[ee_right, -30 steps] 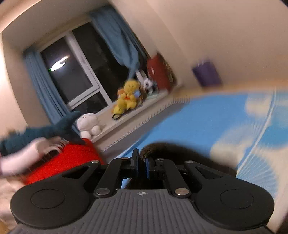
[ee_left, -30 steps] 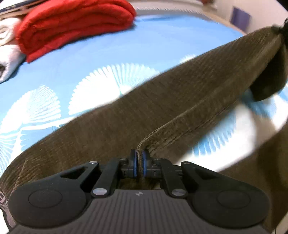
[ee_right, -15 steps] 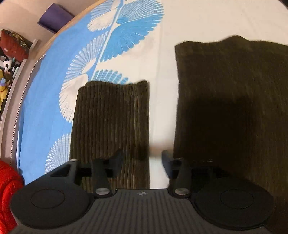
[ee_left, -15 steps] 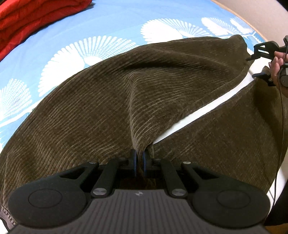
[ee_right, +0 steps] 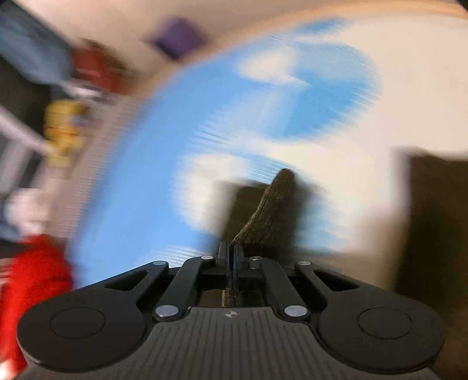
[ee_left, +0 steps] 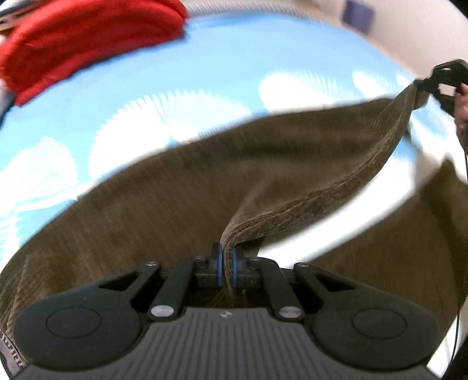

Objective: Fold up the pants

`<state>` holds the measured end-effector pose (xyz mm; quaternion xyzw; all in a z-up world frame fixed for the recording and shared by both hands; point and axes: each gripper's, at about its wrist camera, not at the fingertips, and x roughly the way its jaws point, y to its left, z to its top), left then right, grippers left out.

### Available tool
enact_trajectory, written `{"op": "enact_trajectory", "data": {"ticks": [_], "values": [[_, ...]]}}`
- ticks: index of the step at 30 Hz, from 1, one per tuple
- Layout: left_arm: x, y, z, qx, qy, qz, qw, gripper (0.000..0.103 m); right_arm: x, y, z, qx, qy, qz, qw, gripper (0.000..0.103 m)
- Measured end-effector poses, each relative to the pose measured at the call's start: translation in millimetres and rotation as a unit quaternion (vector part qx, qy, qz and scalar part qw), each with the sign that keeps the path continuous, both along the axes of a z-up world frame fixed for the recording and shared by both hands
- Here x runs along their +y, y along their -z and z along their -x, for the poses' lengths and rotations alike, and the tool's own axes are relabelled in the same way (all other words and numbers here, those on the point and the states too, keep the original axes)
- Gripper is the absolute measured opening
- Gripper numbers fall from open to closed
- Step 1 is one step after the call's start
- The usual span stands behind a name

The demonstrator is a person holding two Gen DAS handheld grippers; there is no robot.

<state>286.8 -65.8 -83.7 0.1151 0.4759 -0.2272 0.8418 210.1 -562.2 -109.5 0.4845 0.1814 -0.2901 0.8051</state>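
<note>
Brown corduroy pants [ee_left: 204, 187] lie on a blue and white bedspread [ee_left: 181, 76]. My left gripper [ee_left: 225, 264] is shut on the inner edge of one leg near the crotch and lifts it. My right gripper [ee_left: 438, 84] shows at the far right of the left wrist view, shut on the hem of the same leg, held taut above the bed. In the right wrist view, my right gripper [ee_right: 231, 254] pinches a brown corduroy corner [ee_right: 272, 210]. The other leg [ee_left: 409, 248] lies flat at the right.
A folded red blanket [ee_left: 82, 38] lies at the far left of the bed. A purple object [ee_left: 358, 13] stands by the wall. The right wrist view is blurred; a yellow toy [ee_right: 63, 128] and red cloth [ee_right: 32, 292] show at its left.
The right gripper was open over the leg hem half a second ago; now it is shut on the hem and raised. The left gripper has lifted its edge of the leg off the bed.
</note>
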Motion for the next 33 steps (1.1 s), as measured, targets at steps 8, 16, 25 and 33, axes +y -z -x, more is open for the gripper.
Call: {"op": "enact_trajectory", "data": {"ticks": [8, 16, 25, 33], "values": [[6, 13, 10, 0.045, 0.051, -0.017, 0.9975, 0.006, 17, -32, 27, 0.05, 0.032, 0.091, 0.994, 0.001], [1, 20, 20, 0.058, 0.077, -0.035, 0.9948, 0.007, -17, 51, 44, 0.204, 0.057, -0.042, 0.976, 0.001], [6, 6, 21, 0.046, 0.075, 0.005, 0.9961, 0.04, -29, 58, 56, 0.224, 0.098, -0.018, 0.97, 0.004], [36, 50, 18, 0.08, 0.013, -0.068, 0.9944, 0.025, 30, -21, 38, 0.11, -0.046, 0.096, 0.988, 0.042]]}}
